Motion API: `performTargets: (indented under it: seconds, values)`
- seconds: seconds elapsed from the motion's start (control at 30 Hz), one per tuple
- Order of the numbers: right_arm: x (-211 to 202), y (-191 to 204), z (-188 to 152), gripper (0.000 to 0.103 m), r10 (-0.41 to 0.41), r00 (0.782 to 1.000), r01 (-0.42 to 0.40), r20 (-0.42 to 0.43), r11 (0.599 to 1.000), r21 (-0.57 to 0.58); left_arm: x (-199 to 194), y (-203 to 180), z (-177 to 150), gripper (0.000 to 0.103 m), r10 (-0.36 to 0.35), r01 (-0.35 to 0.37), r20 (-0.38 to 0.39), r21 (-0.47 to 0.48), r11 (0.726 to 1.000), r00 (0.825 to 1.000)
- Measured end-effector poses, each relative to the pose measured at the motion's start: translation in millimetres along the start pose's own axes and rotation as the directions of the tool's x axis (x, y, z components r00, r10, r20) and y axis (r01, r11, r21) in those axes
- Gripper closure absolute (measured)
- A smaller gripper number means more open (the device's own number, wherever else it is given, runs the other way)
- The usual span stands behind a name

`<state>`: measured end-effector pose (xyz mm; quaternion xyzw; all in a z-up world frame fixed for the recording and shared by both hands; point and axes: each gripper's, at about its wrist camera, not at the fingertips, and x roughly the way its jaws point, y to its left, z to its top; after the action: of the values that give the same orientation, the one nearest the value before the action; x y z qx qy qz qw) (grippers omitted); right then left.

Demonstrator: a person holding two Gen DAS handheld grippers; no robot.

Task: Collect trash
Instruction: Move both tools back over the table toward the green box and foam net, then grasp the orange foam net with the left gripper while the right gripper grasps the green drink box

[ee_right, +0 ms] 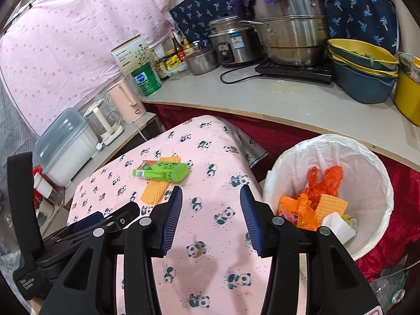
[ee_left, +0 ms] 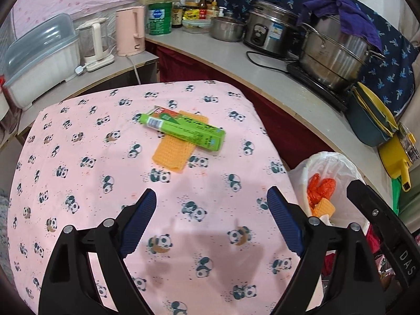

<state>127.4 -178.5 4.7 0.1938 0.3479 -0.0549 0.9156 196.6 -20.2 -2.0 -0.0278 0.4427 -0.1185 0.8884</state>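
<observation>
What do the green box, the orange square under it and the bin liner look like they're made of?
Green box: likely printed cardboard, with crisp folded edges and a slight sheen. Orange square: a matte, waffle-textured sheet, perhaps sponge cloth; hard to say. Bin liner: thin translucent white plastic film, wrinkled over the rim.

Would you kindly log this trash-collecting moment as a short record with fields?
table: pink panda cloth
on table: green box lying across an orange wafer sheet
bin: white-lined bin beside the table, right side
in bin: orange bags, wafer piece, white paper
left gripper: open, nothing between fingers
right gripper: open, nothing between fingers
left to collect: box and sheet
</observation>
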Motion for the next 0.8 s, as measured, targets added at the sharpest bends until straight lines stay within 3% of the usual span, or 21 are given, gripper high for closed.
performTargets:
  seconds: [0.4, 0.63, 0.8]
  values:
    - [47, 43, -7, 0.058, 0.046, 0.996, -0.051, -0.083, 0.997, -0.059, 18, 66, 4, 0.021, 0.064, -0.067, -0.032, -0.103, 0.992, 0.997]
    - [89, 58, -6, 0.056, 0.071, 0.988, -0.082, -0.139, 0.994, -0.075, 42, 84, 10, 0.021, 0.06, -0.068, -0.069, -0.116, 0.991, 0.996]
    - [128, 66, 1, 0.045, 0.096, 0.981, -0.114, -0.167, 0.989, -0.098, 71, 88, 19, 0.017, 0.032, -0.043, -0.105, -0.109, 0.993, 0.994]
